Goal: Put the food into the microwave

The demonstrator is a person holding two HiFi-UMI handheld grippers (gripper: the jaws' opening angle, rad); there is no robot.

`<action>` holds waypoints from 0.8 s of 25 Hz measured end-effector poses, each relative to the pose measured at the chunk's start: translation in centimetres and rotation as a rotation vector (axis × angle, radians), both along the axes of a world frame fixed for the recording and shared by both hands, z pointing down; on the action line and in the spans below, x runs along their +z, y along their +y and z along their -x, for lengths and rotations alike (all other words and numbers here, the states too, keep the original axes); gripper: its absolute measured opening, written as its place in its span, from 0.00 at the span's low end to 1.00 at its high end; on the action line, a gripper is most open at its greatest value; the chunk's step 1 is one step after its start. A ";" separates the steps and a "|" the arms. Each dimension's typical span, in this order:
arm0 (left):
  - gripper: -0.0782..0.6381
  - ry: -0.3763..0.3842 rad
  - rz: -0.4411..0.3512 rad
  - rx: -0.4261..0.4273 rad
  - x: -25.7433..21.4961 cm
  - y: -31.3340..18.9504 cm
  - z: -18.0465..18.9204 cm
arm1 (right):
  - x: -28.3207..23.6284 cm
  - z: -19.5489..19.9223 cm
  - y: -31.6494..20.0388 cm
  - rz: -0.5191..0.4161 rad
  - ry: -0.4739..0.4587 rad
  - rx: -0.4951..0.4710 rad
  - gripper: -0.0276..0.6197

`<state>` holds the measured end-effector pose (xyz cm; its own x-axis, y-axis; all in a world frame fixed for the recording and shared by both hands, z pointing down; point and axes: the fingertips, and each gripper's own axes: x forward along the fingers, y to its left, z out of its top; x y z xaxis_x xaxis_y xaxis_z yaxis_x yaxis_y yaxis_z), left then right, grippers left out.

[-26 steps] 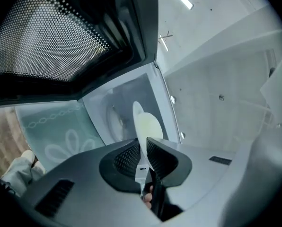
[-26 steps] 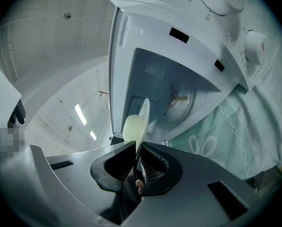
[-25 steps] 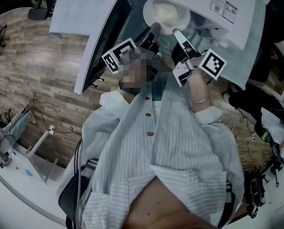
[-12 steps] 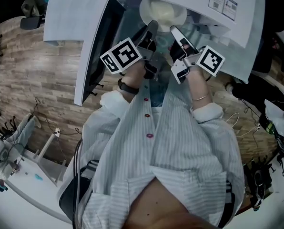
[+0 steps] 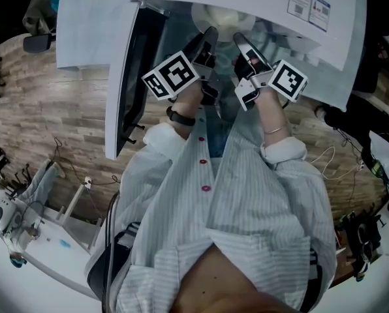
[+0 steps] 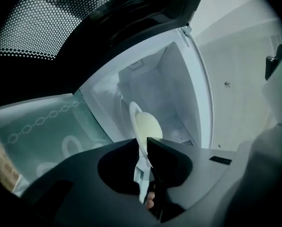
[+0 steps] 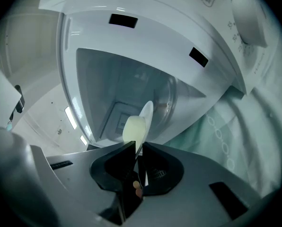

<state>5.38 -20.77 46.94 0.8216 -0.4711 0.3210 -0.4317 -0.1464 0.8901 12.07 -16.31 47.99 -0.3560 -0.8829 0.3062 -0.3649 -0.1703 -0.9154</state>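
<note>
- Our left gripper point(image 6: 143, 144) stood almost closed, its dark jaws pinching the thin rim of the white plate point(image 6: 134, 113).
- Our right gripper point(image 7: 137, 144) was clamped just as narrowly on the opposite rim, so the plate hung between the two.
- The food point(image 7: 133, 126) sat on that plate at the mouth of the microwave point(image 7: 131, 37), at the top centre of the head view. We could not tell whether the plate already touched the cavity floor.
- To do this step well, we judged that both grippers should sink together and keep the plate level. Neither pinch should loosen until the plate rests on the floor inside.
- We would then open both grippers at once and draw them straight back, so that neither side tips the plate.
- The plate looked hard, smooth and glossy, shallow and round. We judged that such a narrow rim gives the jaws little hold and could slip.
- The food was a pale yellow mound, rounded and smooth, soft-looking. We thought it might slide if the plate tilted.
- The microwave had a smooth white shell and plain pale cavity walls.
- Its open door point(image 6: 37, 27), at the upper left of the left gripper view, carried a dark window of fine dotted mesh.
- A pale green cloth point(image 7: 235, 126) printed with chained rings lay below the opening.
</note>
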 end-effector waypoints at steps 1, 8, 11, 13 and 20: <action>0.18 -0.005 -0.001 0.002 0.3 -0.1 -0.3 | 0.2 -0.3 -0.2 -0.004 0.003 -0.001 0.11; 0.18 -0.035 -0.015 0.017 1.9 -1.4 -1.0 | 1.3 -0.9 -1.8 -0.030 0.017 0.000 0.12; 0.19 -0.043 -0.019 0.024 2.4 -1.8 -1.3 | 1.6 -1.1 -2.3 -0.045 0.033 -0.003 0.12; 0.19 -0.047 -0.022 0.029 2.6 -2.0 -1.5 | 2.1 -1.2 -2.3 -0.027 0.014 0.017 0.12; 0.19 -0.057 -0.039 0.030 3.2 -2.7 -2.0 | 2.8 -1.8 -2.9 -0.006 0.025 0.051 0.12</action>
<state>7.39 -23.47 50.14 0.8164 -0.4594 0.3499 -0.4766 -0.1938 0.8575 13.87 -19.18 50.77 -0.3031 -0.9014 0.3093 -0.3790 -0.1838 -0.9070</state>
